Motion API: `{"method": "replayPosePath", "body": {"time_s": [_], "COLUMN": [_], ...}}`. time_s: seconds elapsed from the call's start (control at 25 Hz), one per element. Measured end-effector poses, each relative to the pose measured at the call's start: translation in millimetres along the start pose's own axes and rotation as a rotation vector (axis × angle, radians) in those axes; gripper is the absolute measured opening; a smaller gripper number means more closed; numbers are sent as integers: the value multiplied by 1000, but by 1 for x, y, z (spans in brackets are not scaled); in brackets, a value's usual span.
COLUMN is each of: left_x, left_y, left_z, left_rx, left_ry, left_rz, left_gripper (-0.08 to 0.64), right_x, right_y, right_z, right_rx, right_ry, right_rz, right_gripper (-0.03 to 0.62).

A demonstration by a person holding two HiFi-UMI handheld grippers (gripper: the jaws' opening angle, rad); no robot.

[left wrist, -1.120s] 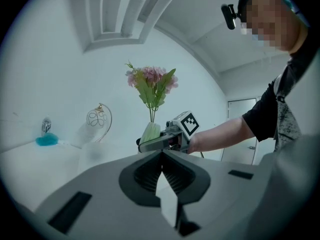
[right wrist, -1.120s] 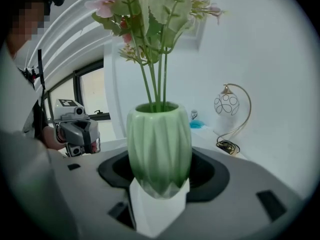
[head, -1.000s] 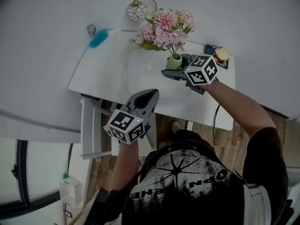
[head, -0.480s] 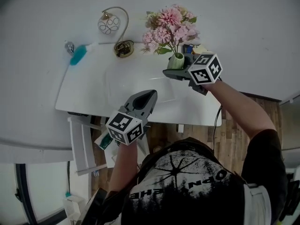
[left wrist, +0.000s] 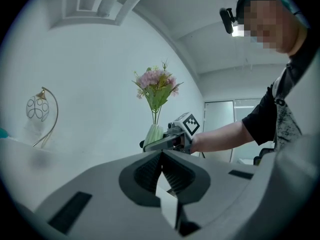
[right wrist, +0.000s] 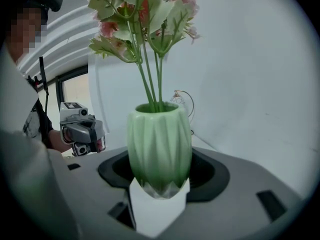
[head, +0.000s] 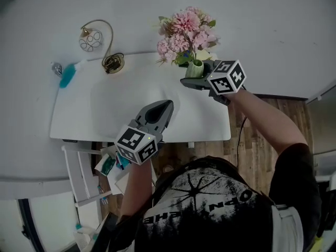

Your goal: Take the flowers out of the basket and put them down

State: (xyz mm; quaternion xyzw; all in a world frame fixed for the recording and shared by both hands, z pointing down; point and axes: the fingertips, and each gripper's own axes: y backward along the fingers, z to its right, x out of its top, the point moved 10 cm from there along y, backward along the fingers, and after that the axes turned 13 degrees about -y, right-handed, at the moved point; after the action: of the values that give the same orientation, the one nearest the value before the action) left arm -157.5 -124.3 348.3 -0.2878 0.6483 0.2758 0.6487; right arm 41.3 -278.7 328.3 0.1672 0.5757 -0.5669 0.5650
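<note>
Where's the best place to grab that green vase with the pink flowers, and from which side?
Grip the green vase on its ribbed body, coming in from the side, as the right gripper does. The body is wide and upright; the thin stems and flowers above would likely bend.

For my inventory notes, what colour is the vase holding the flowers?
Pale green, with faceted ribs; the right gripper view shows the vase best.

Tops of flowers (right wrist: pixel 150 9) cut off by the upper edge in right gripper view, vase (right wrist: pixel 159 139) base hidden between the jaws of right gripper (right wrist: pixel 159 198), lamp (right wrist: pixel 187 101) partly behind vase, teal object (head: pixel 67 76) on table (head: pixel 94 121) too small to identify, clutter (head: pixel 107 165) below table edge indistinct
</note>
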Motion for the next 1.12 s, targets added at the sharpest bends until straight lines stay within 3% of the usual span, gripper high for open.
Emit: {"method": "replayPosePath", "body": {"time_s": [0.28,0.64,1.12], "left_x": [-5,-20,-51], "left_y": [-48,-86,-119], "left_z": [69,57,100], "left_rx": [0,30,42], "left_ry": [-9,47,68], "left_rz": [-13,-40,-123], "left_gripper": [12,12,12], "right_x": [-54,-85,-172], "right_y": [66,46,42], "right_z": [27,70,105], "right_rx": [-12,-27,-58], "right_ry": [-11,-14,-14], "right_rz": [13,-22,-25], "right_gripper": [282,282,282]}}
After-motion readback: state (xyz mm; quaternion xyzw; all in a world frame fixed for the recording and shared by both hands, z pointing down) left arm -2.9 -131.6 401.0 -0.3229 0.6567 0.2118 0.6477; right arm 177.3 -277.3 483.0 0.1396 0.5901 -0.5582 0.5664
